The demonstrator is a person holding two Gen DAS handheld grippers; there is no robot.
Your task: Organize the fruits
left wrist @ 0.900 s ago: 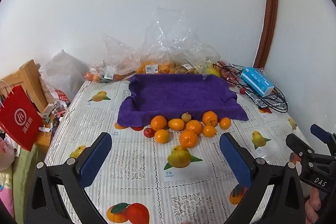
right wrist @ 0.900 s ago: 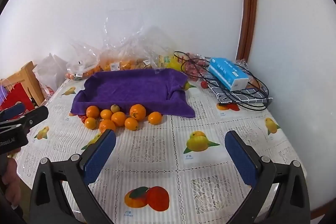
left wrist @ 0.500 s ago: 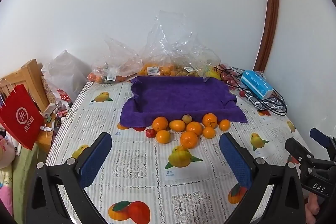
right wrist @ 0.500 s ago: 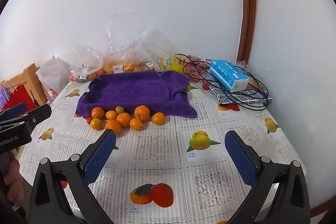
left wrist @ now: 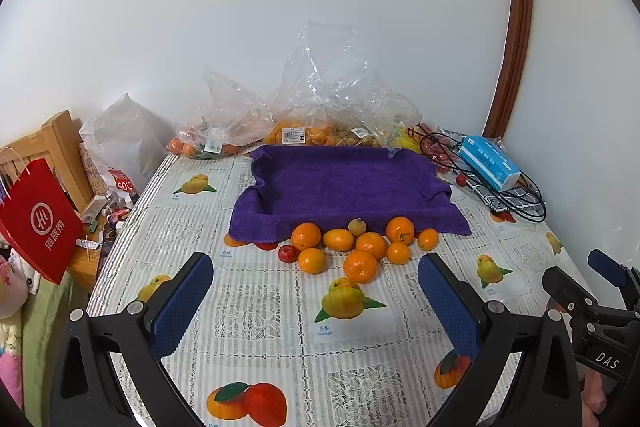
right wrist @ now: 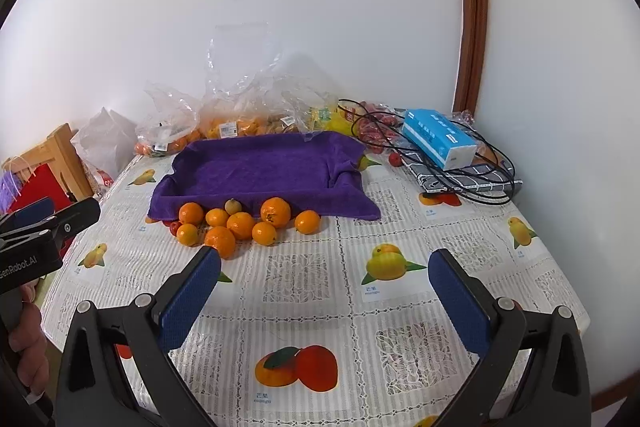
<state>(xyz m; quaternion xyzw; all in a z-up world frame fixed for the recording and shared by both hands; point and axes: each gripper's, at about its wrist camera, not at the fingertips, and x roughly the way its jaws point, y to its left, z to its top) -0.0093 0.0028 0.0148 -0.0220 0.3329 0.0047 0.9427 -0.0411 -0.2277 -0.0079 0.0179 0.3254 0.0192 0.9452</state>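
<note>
Jaws of both grippers are seen spread wide with nothing between them: the left gripper (left wrist: 316, 287) and the right gripper (right wrist: 324, 277) are held low over the near part of a table (right wrist: 460, 247) covered in a white lace-pattern cloth printed with fruit pictures. A little beyond the blue pads, a loose cluster of oranges (left wrist: 360, 265) (right wrist: 220, 241) is found on the cloth, with a small red fruit (left wrist: 286, 253) at its left edge and a small tan fruit (left wrist: 357, 226) at its far side, touching the front fold of a purple towel (left wrist: 344, 183) (right wrist: 260, 167). The towel is draped into a shallow tray shape, and no fruit is seen inside it. To the right of the towel, a blue tissue pack (right wrist: 438, 139) is laid on a checked cloth among black cables. Behind the towel, against the white wall, clear plastic bags (left wrist: 320, 107) holding more fruit are piled.
</note>
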